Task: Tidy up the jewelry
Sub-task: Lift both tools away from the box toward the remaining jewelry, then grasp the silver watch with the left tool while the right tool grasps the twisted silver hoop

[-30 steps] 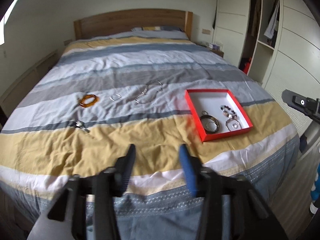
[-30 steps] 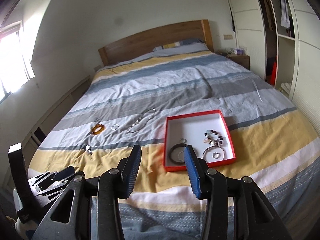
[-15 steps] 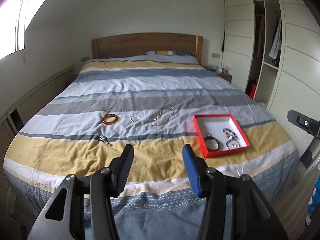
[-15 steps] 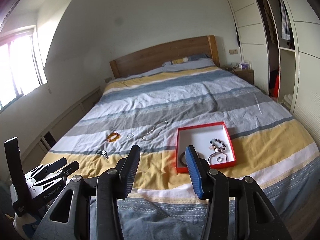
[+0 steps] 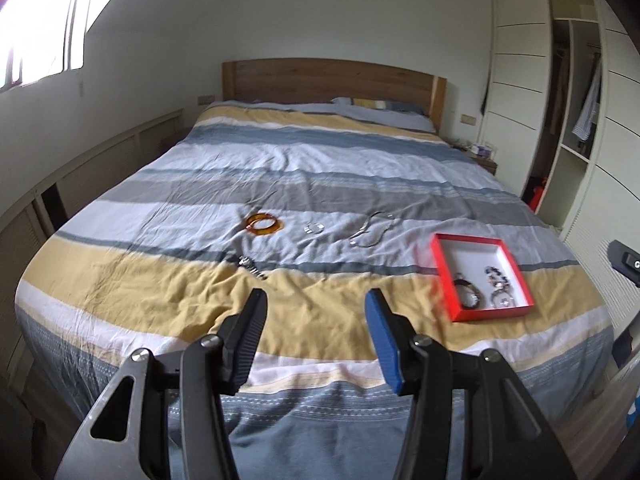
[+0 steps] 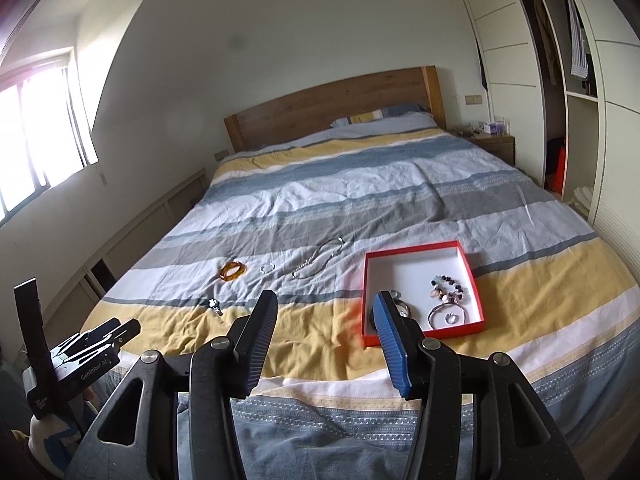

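While both tongs hang spread and empty short of bed (image 5: 320,168), loose jewelry lies ahead: amber bangle (image 5: 263,224), small ring (image 5: 314,228), chain (image 5: 370,232), long axis running away up-right. Red box (image 6: 420,292) sits right; left tongs (image 5: 316,312) nearer loose pieces, right tongs (image 6: 326,314) nearer box.
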